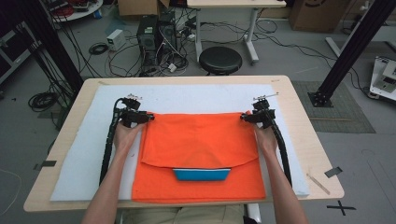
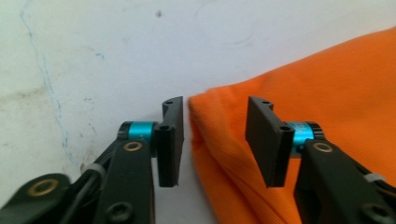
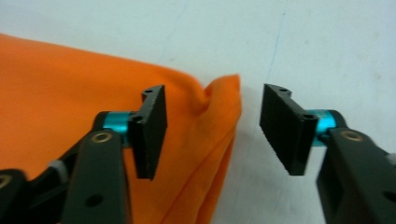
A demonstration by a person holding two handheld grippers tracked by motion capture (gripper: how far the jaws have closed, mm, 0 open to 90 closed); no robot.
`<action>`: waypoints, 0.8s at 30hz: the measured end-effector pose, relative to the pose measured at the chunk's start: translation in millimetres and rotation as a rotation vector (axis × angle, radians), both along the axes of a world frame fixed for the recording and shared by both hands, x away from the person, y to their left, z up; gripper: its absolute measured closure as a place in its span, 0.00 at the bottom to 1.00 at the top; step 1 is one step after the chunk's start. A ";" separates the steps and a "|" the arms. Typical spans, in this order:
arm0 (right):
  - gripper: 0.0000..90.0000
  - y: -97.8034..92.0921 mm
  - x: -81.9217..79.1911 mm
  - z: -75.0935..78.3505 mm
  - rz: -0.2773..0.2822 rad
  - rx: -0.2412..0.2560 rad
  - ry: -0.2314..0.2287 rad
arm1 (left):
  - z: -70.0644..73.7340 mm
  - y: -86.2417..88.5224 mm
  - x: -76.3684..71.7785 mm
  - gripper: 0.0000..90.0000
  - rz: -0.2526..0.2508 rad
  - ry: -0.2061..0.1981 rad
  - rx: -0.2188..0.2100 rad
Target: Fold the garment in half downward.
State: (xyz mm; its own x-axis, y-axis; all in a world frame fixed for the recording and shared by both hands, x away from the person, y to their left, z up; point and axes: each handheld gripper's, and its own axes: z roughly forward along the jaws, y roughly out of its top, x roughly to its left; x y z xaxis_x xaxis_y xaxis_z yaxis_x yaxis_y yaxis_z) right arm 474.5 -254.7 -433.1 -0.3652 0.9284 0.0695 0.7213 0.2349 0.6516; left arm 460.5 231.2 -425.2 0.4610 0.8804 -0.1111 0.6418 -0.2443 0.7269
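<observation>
**Two far corners of the cloth straddled by parted jaws**

Both grippers are set at the far corners of the orange cloth (image 1: 200, 140), left gripper (image 1: 150, 117) and right gripper (image 1: 243, 117), presumably so the folded layer can be handled evenly from both ends. The cloth is spread at the centre of the frame on the white mat (image 1: 84, 154) covering the counter (image 1: 308, 140), with a blue object (image 1: 201, 174) seen under its front flap. Each corner lies between its gripper's jaws, which are held wide and grip nothing yet.
</observation>
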 end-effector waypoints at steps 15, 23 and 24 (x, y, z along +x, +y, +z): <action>0.39 -16.5 -119.5 6.7 0.147 0.066 -0.098 | 4.8 1.6 -139.8 0.55 -0.250 -0.037 -0.040; 0.38 -21.5 -152.8 1.5 0.162 0.080 -0.085 | -15.9 2.0 -164.4 0.52 -0.252 -0.027 0.033; 0.38 -21.4 -155.0 2.5 0.161 0.075 -0.096 | -17.2 1.4 -164.3 0.52 -0.254 -0.028 0.035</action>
